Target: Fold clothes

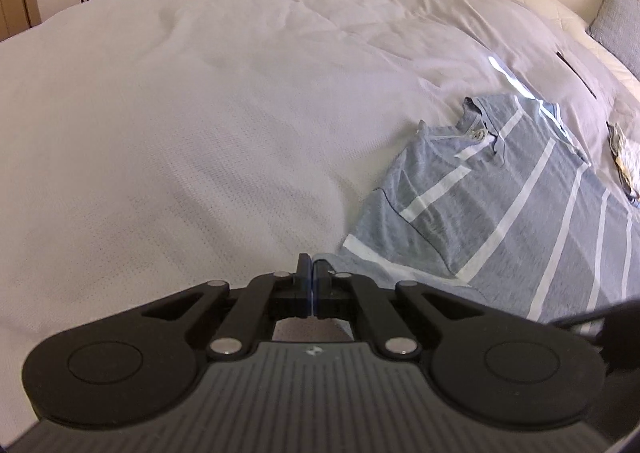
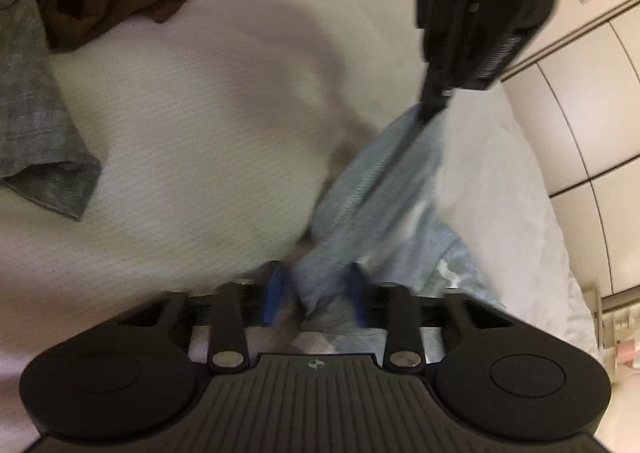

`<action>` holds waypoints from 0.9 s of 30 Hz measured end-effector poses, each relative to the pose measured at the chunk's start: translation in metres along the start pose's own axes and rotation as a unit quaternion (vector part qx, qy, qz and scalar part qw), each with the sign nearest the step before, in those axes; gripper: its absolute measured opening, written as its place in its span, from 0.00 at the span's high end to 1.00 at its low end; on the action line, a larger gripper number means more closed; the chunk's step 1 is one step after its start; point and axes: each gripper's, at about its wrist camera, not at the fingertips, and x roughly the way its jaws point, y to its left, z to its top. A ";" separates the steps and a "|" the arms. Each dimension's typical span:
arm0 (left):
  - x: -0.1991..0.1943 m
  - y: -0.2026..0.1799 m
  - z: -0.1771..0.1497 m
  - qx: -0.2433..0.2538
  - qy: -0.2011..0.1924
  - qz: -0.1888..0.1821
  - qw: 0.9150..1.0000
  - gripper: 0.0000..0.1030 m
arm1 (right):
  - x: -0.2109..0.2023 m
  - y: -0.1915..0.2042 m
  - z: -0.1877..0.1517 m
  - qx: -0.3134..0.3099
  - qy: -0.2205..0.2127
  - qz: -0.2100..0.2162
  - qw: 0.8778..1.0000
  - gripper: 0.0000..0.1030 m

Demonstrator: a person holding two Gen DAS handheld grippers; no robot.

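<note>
A grey shirt with white stripes [image 1: 492, 197] lies on the white bed cover [image 1: 200, 113], at the right of the left wrist view. My left gripper [image 1: 311, 269] is shut on the shirt's near sleeve edge. In the right wrist view the left gripper [image 2: 434, 109] pinches a corner of the blurred grey shirt [image 2: 384, 189] and holds it stretched. My right gripper [image 2: 316, 285] is open, its blue pads either side of a fold of the same shirt.
A heap of grey and brown clothes [image 2: 60, 13] lies at the upper left of the right wrist view. A grey pillow [image 1: 618, 25] and a small crumpled item [image 1: 624, 157] sit at the bed's right. Wardrobe doors [image 2: 580, 113] stand beyond the bed.
</note>
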 end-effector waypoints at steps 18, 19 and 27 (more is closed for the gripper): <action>-0.018 0.021 -0.061 -0.024 0.019 0.091 0.995 0.77 | -0.027 -0.042 -0.016 0.223 -0.020 0.205 0.953 0.75; -0.021 0.023 -0.061 -0.031 0.013 0.082 0.996 0.77 | -0.030 -0.039 -0.017 0.223 -0.020 0.206 0.953 0.75; -0.007 0.030 -0.054 -0.097 0.021 -0.025 0.995 0.79 | -0.033 -0.039 -0.024 0.269 -0.022 0.181 0.946 0.72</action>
